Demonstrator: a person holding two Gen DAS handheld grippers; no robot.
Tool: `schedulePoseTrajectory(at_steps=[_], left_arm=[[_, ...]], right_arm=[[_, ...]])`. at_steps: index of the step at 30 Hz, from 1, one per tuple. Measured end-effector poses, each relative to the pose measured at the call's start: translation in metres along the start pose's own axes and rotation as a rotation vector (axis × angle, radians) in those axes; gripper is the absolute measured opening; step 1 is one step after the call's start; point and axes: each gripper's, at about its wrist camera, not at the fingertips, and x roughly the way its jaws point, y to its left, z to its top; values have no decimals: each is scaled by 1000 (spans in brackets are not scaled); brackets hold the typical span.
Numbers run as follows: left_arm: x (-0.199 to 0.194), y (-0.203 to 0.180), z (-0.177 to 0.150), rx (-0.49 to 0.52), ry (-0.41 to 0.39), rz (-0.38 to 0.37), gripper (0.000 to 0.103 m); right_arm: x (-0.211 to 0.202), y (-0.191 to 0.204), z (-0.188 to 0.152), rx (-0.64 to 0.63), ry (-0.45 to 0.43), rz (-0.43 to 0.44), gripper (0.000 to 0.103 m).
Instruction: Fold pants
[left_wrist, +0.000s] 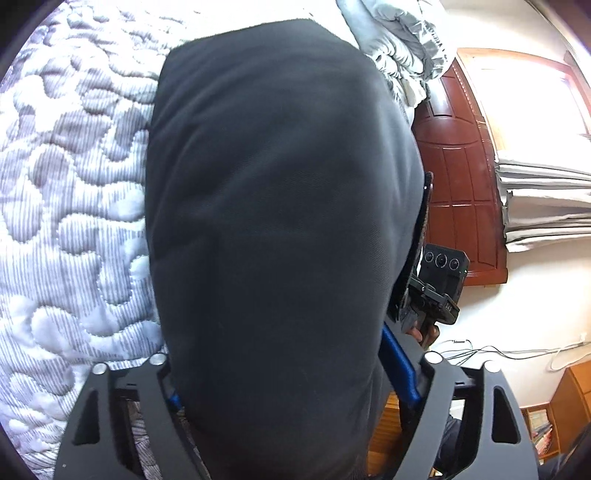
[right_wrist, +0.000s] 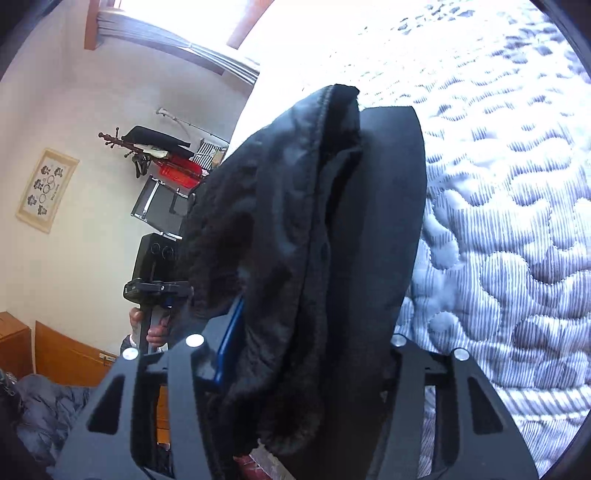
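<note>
Dark pants (left_wrist: 273, 206) fill the middle of the left wrist view, lifted above the quilted bed (left_wrist: 66, 192). My left gripper (left_wrist: 284, 376) is shut on the pants; the cloth hides its fingertips. In the right wrist view the pants (right_wrist: 303, 266) show their fleecy inner side and hang bunched between the fingers. My right gripper (right_wrist: 306, 354) is shut on the pants. The right gripper shows in the left wrist view (left_wrist: 439, 291), and the left gripper shows in the right wrist view (right_wrist: 155, 280), both beside the cloth.
The quilted bedspread (right_wrist: 509, 206) lies under the pants. A rumpled grey duvet (left_wrist: 399, 40) lies at the bed's far end. A dark red wooden door (left_wrist: 458, 177), folded grey curtains (left_wrist: 543, 206), a coat rack (right_wrist: 155, 147) and wooden furniture (right_wrist: 62, 354) stand beyond the bed.
</note>
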Motion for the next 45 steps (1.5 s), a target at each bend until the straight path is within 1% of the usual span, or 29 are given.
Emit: schedulePoseTrajectory(at_steps=[5, 7, 8, 11, 13, 18, 28, 32, 35, 39, 45], left_arm=[[-6, 2, -2, 11, -16, -36, 67], [-9, 4, -2, 14, -21, -64, 60], [-10, 5, -3, 15, -24, -72, 58], [-13, 6, -3, 22, -31, -87, 51], [-14, 5, -5, 30, -37, -102, 44], [-20, -3, -11, 61, -61, -120, 37], [-31, -32, -21, 123, -128, -163, 35], [-42, -37, -26, 144, -160, -184, 35], [-57, -49, -28, 164, -190, -183, 35], [-82, -61, -23, 191, -233, -175, 35], [-113, -74, -1, 223, -287, -157, 36]], right_arm=[[2, 15, 0, -16, -14, -15, 46], [2, 19, 0, -25, -19, -21, 45], [3, 22, 0, -26, -22, -23, 45], [4, 26, -1, -29, -29, -26, 45], [3, 29, -1, -31, -35, -24, 45], [0, 41, 0, -52, -45, -23, 44], [-6, 70, 1, -109, -74, -19, 44], [-10, 87, 3, -151, -86, -16, 44], [-11, 99, 10, -181, -90, -12, 44], [-12, 113, 33, -224, -97, -2, 44], [-3, 130, 72, -262, -106, 21, 44]])
